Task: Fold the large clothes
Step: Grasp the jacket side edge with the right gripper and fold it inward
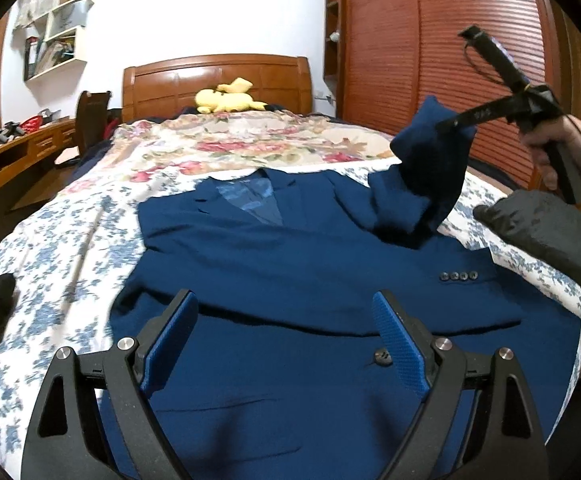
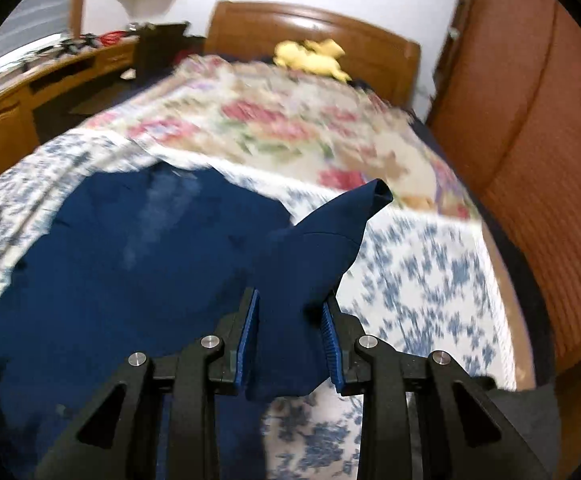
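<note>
Jacket: a big dark blue jacket (image 1: 274,264) lies flat on the bed, front side up, with its collar toward the headboard.
Lining: a shiny lighter blue lining (image 1: 250,200) shows at the open neck.
Sleeve: one sleeve (image 1: 422,184) is lifted up off the jacket, and its open cuff end sticks up in the air. The rest of the jacket stays down on the bed.
Buttons: four small dark buttons (image 1: 457,276) sit in a row on the other cuff, and one bigger button (image 1: 382,357) sits on the front.
Right gripper: the right gripper (image 2: 290,316) is clamped on the lifted sleeve, with blue cloth bunched between its two blue pads (image 2: 250,332).
Right hand: a hand (image 1: 558,148) holds that tool's handle, above a dark sleeve.
Left gripper: the left gripper (image 1: 284,340) hangs over the lower part of the jacket with its fingers wide apart and nothing between them.
Bed: the bed cover (image 1: 70,248) is white with blue flowers, and a blanket with red flowers (image 1: 250,144) lies farther up.
Toy: a yellow soft toy (image 1: 226,98) rests by the wooden headboard (image 1: 214,76).
Room: a wooden desk (image 1: 18,152) stands on one side and a brown wardrobe (image 1: 430,40) on the other.
</note>
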